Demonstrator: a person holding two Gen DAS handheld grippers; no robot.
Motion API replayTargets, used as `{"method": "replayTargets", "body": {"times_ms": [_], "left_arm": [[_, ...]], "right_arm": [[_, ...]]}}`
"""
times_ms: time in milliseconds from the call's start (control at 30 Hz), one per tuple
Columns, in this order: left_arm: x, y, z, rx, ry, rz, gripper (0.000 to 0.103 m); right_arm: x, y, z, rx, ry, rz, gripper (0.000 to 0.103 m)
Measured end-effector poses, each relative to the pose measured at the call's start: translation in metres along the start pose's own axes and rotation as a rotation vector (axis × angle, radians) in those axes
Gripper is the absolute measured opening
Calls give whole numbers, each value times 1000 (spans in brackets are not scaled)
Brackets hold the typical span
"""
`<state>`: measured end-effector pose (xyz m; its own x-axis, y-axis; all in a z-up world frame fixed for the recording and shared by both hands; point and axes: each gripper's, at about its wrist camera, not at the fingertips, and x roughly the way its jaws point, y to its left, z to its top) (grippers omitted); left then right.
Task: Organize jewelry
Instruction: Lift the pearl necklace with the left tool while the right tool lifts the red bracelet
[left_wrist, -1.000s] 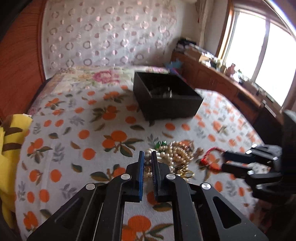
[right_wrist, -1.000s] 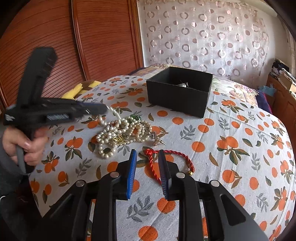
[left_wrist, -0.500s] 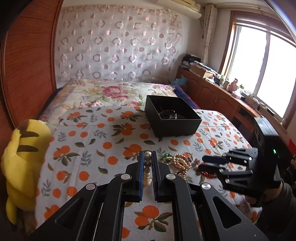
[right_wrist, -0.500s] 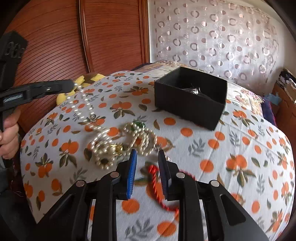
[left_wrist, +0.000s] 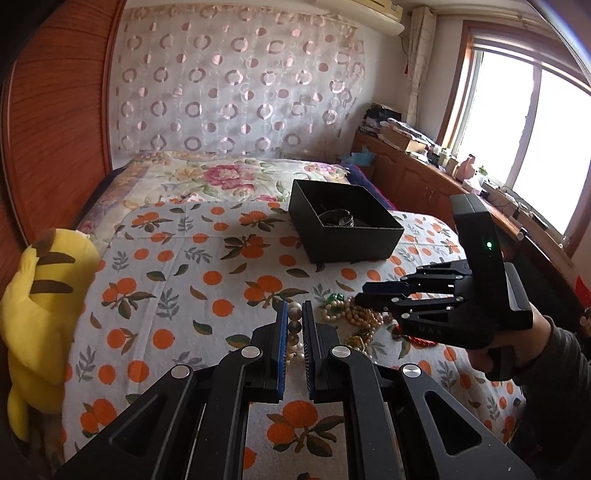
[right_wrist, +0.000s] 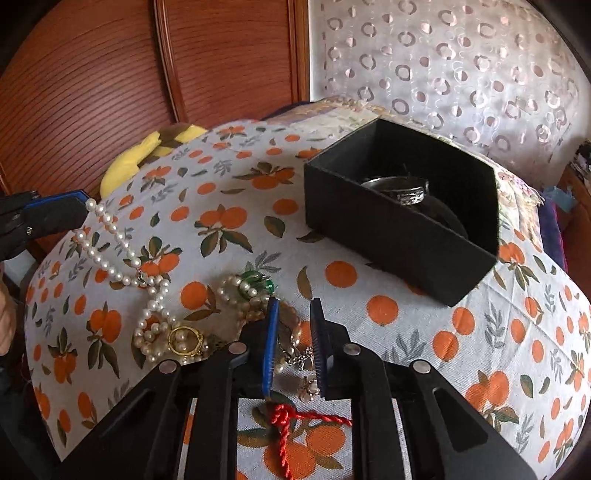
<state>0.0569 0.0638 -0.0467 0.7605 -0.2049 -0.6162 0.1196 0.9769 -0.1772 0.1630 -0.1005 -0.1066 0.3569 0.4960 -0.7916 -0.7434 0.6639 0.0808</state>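
My left gripper (left_wrist: 293, 314) is shut on a white pearl necklace (left_wrist: 294, 321) and holds one end up; in the right wrist view the strand (right_wrist: 110, 236) stretches from it (right_wrist: 79, 206) down to the jewelry pile (right_wrist: 207, 314) on the bed. My right gripper (right_wrist: 293, 310) is open, low over the pile, with beads and a small chain between its fingers. It shows in the left wrist view (left_wrist: 373, 301) over the pile (left_wrist: 354, 317). A red cord bracelet (right_wrist: 291, 421) lies under it. The black box (right_wrist: 402, 218) holds a metal bangle (right_wrist: 402, 190).
The bed has an orange-print cover (left_wrist: 207, 280). A yellow plush toy (left_wrist: 40, 295) lies at its left edge by the wooden wall panels (right_wrist: 110, 74). A wooden cabinet with clutter (left_wrist: 436, 173) runs under the window on the right.
My left gripper has lifted and pulled back, drawing the pearl strand out of the pile. My right gripper has moved forward and down over the pile, past the red cord.
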Motion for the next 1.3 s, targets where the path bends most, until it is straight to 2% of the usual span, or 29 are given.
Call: {"method": "replayTargets", "body": {"times_ms": [200,333,367,467,867,1300], "left_arm": [[5,-2,-2,5,12,-5,7],[6,-3,-2,9,13,-6,7],[6,-3,-2,7,12,-6,7],[5,-3,-1,6,9,-5,7],[-12,-15,19,34,-39,-9,7],[-45,-47,81,122,-163,-39,7]], "right_arm": [[3,4,-1,-20,17,9,19],[0,3,-2,-6,7,30,11],[-2,3,-2,-4,-1,28,6],[-12,4,-3,-2,-26,26,5],[-89,4,7,-6,-191,-3,5],[-169,9,28,-26,-357,-41,5]]}}
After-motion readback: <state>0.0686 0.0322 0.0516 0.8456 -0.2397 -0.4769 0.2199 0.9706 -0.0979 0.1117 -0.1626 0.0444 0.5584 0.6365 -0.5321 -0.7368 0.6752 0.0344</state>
